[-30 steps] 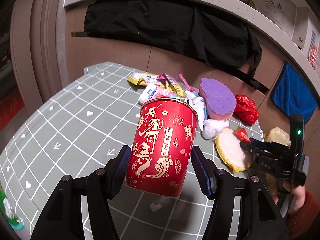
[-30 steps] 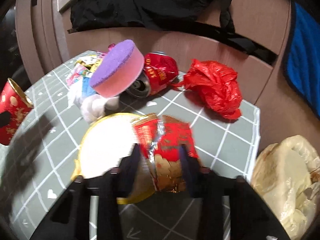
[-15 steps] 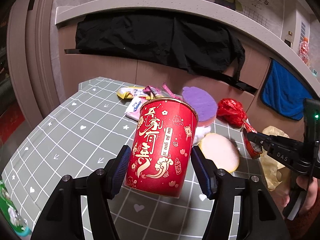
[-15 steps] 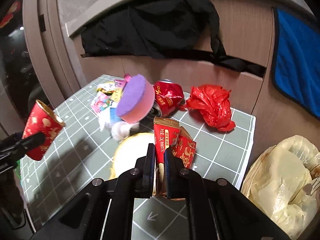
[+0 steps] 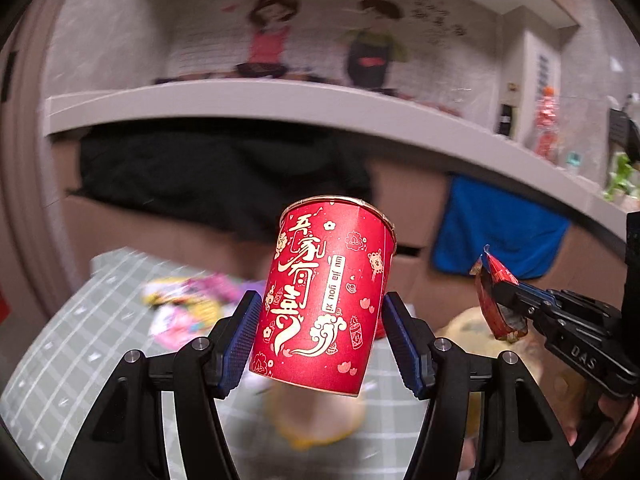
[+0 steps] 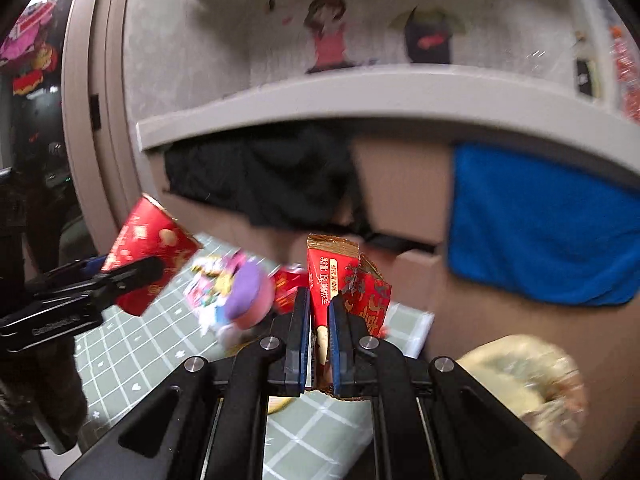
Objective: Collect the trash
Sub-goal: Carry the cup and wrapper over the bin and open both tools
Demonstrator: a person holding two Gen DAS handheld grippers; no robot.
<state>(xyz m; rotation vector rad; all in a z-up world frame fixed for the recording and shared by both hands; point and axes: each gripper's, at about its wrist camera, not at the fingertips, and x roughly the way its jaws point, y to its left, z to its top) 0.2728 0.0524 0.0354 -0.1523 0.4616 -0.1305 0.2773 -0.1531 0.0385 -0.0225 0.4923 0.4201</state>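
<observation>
Both grippers are rising away from the table compared with a moment ago: the tabletop is sinking toward the bottom of each view and the wall mural [image 5: 320,36] is filling the top, where earlier the litter pile dominated.

The left gripper [image 5: 320,336] is holding the red paper cup [image 5: 328,292] in the air, its blue-padded fingers [image 5: 240,336] spread wide and pressing against the cup's two sides; the cup is leaning slightly to the right, rim uppermost. In the right wrist view the same cup [image 6: 150,254] is showing at the left edge, tilted, well above the green gridded table [image 6: 132,356].

The right gripper [image 6: 318,336] is pinching a red snack wrapper [image 6: 340,284] between fingers closed nearly together, the crumpled foil standing up out of the narrow gap. From the left wrist view that wrapper [image 5: 496,300] is hanging in the air to the right of the cup, apart from it.

Below, the remaining litter is lying blurred on the table (motion smear is hiding details): a purple and pink sponge [image 6: 250,298], colourful wrappers [image 5: 188,304] and a yellow-rimmed lid [image 5: 316,424]. A yellowish plastic bag [image 6: 524,380] is sitting off the table's right end. A blue towel [image 6: 540,224] and a black cloth [image 5: 216,172] are hanging on the cabinet behind.
</observation>
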